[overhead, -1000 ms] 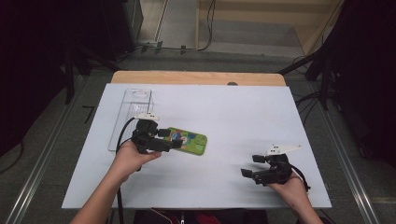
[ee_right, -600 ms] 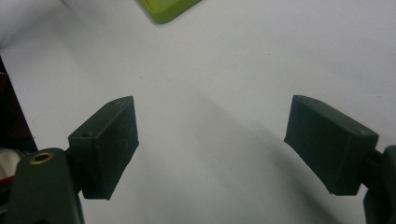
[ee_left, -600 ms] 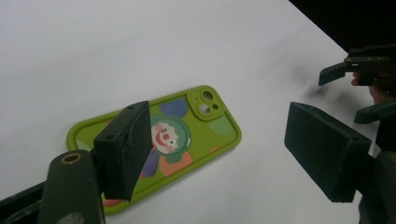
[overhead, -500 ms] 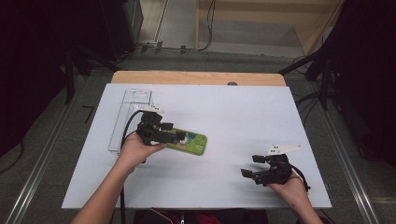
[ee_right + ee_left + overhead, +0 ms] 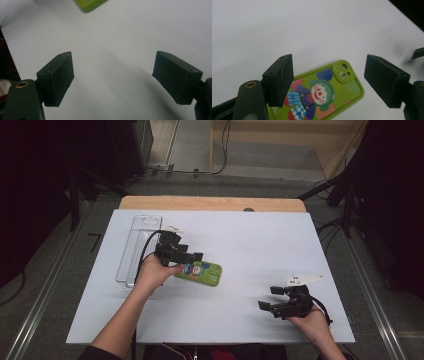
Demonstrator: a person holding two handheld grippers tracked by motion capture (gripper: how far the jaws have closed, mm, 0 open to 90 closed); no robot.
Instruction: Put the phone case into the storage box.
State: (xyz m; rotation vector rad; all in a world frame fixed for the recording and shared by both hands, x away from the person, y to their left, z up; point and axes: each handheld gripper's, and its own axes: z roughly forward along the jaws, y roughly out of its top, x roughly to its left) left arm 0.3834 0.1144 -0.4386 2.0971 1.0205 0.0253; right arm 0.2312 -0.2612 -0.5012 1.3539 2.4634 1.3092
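**Left tongs over the green case, jaws wide**

Green phone case (image 5: 201, 272) flat on the white table sheet (image 5: 260, 245), back side up, clown print showing, camera cut-out at the end away from the left hand. In the left gripper view the case (image 5: 322, 95) sits below and between the two black jaws, partly behind the left-hand one; whether that jaw touches it, can't tell. Nothing pinched.

Left gripper (image 5: 186, 258) right at the case's near-left end, jaws pointing over it, spread wide w/ clear gap between pads. Left hand (image 5: 152, 272) wrapped round the handle just left of the case, forearm running down toward the bottom edge of the high view. Black cable looping up from the gripper, on the far side from the case.

Clear plastic tray (image 5: 136, 247) further left of the case, beyond the hand, long side running away from the person. Contents not readable.

Right gripper (image 5: 274, 306) well apart from the case, down to its right near the sheet's front edge. Jaws spread wide, holding nothing; bare white sheet between them in the right gripper view, w/ one green corner of the case (image 5: 91, 5) poking in at the top. Right hand (image 5: 312, 320) behind it, grey plate on top.

Wooden strip (image 5: 210, 203) along the sheet's far edge, well beyond the case.
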